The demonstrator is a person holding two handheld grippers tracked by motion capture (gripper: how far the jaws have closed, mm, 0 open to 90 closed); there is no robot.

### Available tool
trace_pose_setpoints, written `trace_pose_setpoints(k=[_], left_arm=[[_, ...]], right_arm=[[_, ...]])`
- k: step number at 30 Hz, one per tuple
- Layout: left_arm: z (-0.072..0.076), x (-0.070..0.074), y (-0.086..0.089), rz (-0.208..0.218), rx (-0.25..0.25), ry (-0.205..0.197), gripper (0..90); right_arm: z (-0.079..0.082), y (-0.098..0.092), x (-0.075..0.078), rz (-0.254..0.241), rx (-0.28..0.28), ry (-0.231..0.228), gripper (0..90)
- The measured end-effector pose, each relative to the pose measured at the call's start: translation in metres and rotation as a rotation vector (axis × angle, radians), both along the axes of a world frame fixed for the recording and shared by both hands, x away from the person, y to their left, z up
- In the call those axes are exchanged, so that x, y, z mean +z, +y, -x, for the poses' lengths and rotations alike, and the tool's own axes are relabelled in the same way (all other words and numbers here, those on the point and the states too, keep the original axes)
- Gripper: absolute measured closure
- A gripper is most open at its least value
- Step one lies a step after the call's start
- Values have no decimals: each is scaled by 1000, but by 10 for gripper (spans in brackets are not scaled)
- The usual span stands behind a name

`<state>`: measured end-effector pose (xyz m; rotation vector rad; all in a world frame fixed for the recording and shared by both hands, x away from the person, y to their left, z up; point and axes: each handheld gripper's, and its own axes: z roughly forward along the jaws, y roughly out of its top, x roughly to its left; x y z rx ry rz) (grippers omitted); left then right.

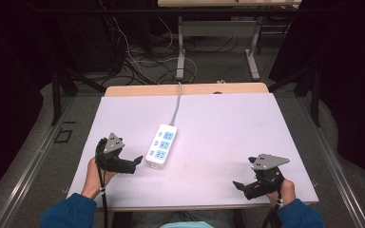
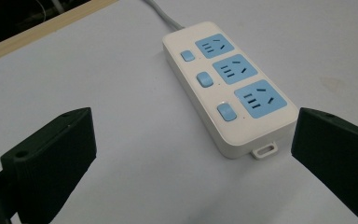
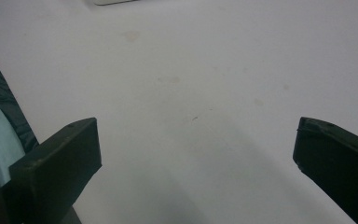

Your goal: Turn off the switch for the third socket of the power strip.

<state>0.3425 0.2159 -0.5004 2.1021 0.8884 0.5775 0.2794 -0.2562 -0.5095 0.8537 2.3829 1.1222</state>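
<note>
Your left gripper (image 1: pixel 135 161) sits at about eight o'clock on the white worktop (image 1: pixel 228 128), and its jaws stand wide apart with nothing between them. Just beyond its tips, toward two o'clock from your left hand (image 1: pixel 96 175), lies the power strip (image 1: pixel 161 145): a white bar with three blue sockets and three small blue switches, lying flat and slanting a little, its grey cord (image 1: pixel 176 102) running off toward twelve o'clock and over the far edge. In the left gripper view the power strip (image 2: pixel 228 88) lies ahead of the open jaws, its near end with the small hanging tab closest to the right-hand jaw but apart from it; neither jaw touches it. The switches line the strip's left side in that view, the sockets its right. Your right gripper (image 1: pixel 240 186) rests at about four o'clock on the worktop, well apart from the power strip, pointing roughly toward nine o'clock. Its jaws are wide too, and the right gripper view shows bare white worktop (image 3: pixel 191 93) between them, with a few faint marks on it and a sliver of the power strip (image 3: pixel 114 2) at the top edge. Your blue sleeves (image 1: pixel 69 211) come in from six o'clock.
</note>
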Motion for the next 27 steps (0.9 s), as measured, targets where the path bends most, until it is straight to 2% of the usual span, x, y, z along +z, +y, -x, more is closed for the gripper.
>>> trace_pose_setpoints(k=[2, 7, 22, 25, 27], left_arm=[[-3, -1, -2, -10, -4, 11, 0], [-8, -2, -6, -2, -8, 20, 0], [-21, -1, -19, -6, -19, 24, 0], [-24, -1, -21, -8, -20, 22, 0], [-25, -2, -23, -2, -17, 38, 1]], right_arm=[[0, -1, 0, 4, 9, -3, 5], [-1, -1, 0, 5, 9, 1, 5], [-1, -2, 0, 5, 13, -7, 6], [-1, -1, 0, 6, 13, 8, 6], [-1, -2, 1, 9, 19, 4, 6]])
